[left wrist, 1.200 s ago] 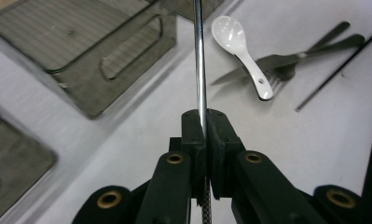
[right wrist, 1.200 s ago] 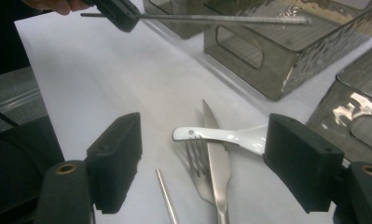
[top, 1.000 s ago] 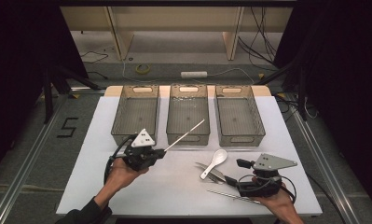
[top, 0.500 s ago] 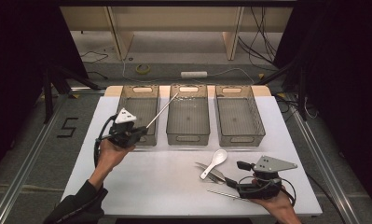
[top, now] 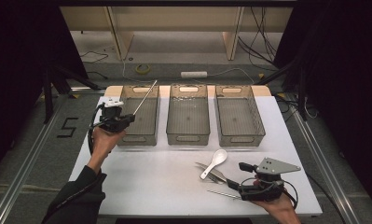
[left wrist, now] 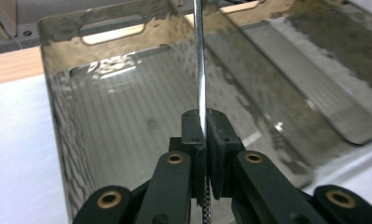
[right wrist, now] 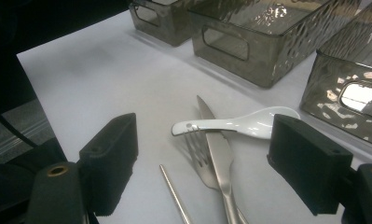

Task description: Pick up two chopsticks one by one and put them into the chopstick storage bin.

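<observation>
- My left tongs [top: 129, 117] are clamped on a thin metal rod [top: 145, 96], pinched between the two pads in the left gripper view [left wrist: 200, 70].
- The rod slants up and away over the left bin [top: 139, 117], its tip above the bin's far rim.
- From the left gripper view I look straight into that bin [left wrist: 127, 140]; its floor is bare.
- The left tongs sit at the bin's near-left corner, close to the counter's [top: 151, 186] left edge.
- My right tongs [top: 232, 184] rest near the counter's front-right corner with jaws wide apart and nothing between the pads.
- Just ahead of them lie a white spoon [right wrist: 235, 125], a fork [right wrist: 200, 161], a knife [right wrist: 218, 154] and a second rod [right wrist: 174, 196].
- The spoon's handle lies across the knife blade and the fork tines.
- The middle bin [top: 188, 119] and right bin [top: 239, 120] stand in a row with the left one along the counter's far edge.
</observation>
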A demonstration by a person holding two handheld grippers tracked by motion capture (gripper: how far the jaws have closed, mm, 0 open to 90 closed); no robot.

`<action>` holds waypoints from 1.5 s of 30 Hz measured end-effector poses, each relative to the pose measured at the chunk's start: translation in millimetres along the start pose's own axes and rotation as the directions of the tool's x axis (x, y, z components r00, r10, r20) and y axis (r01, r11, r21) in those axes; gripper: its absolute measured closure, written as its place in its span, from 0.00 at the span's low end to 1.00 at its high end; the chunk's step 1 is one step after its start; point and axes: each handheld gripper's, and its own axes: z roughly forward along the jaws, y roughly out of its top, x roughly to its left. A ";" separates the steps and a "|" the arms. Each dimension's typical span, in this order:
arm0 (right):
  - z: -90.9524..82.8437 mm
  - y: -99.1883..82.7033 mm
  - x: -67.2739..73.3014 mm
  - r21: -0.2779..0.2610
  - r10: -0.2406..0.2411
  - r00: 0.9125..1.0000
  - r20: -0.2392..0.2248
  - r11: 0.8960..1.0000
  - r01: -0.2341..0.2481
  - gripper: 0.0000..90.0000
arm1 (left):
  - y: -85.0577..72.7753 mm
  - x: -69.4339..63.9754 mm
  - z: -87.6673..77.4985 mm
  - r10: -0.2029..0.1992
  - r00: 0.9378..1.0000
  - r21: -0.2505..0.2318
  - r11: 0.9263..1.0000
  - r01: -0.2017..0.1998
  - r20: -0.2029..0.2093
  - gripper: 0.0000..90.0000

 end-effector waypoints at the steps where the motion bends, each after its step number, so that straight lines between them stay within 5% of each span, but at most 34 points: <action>1: 0.4 0.1 0.5 -0.001 -0.005 1.000 -0.003 1.000 0.005 0.27 | -0.3 2.1 2.3 -0.004 1.000 0.004 1.000 0.004 -0.010 0.96; 12: 2.0 0.6 2.2 0.008 -0.010 1.000 -0.009 1.000 0.010 0.28 | -7.9 19.6 16.5 -0.052 0.995 0.032 0.998 0.055 -0.081 0.95; 21: 2.5 1.2 2.4 0.006 -0.016 1.000 -0.014 1.000 0.017 0.28 | -13.4 28.6 21.6 -0.109 0.985 0.039 0.993 0.115 -0.135 0.93; 23: 2.2 1.4 2.7 0.007 -0.016 1.000 -0.015 1.000 0.016 0.28 | -12.8 29.8 21.4 -0.126 0.982 0.041 0.990 0.133 -0.141 0.80; 25: 1.9 1.8 2.6 0.009 -0.018 1.000 -0.016 1.000 0.019 0.28 | -11.2 28.5 18.8 -0.125 0.984 0.038 0.991 0.130 -0.126 0.62; 30: 1.4 2.3 3.1 0.016 -0.027 1.000 -0.010 0.999 0.027 0.28 | -6.0 20.7 8.9 -0.119 0.990 0.022 0.992 0.121 -0.077 0.49; 36: -2.9 4.8 0.8 0.066 -0.059 0.998 0.004 0.996 0.058 0.28 | -4.3 1.3 -2.7 -0.068 0.996 0.013 0.998 0.067 0.051 0.31; 38: -3.5 5.0 0.4 0.074 -0.064 0.998 0.009 0.995 0.064 0.28 | -5.8 -5.9 -6.6 -0.047 0.994 -0.002 0.999 0.048 0.100 0.29; 45: -6.7 6.1 -2.7 0.188 -0.097 0.995 0.037 0.978 0.088 0.30 | -14.7 -28.3 -21.4 0.031 0.984 -0.043 0.999 -0.024 0.175 0.24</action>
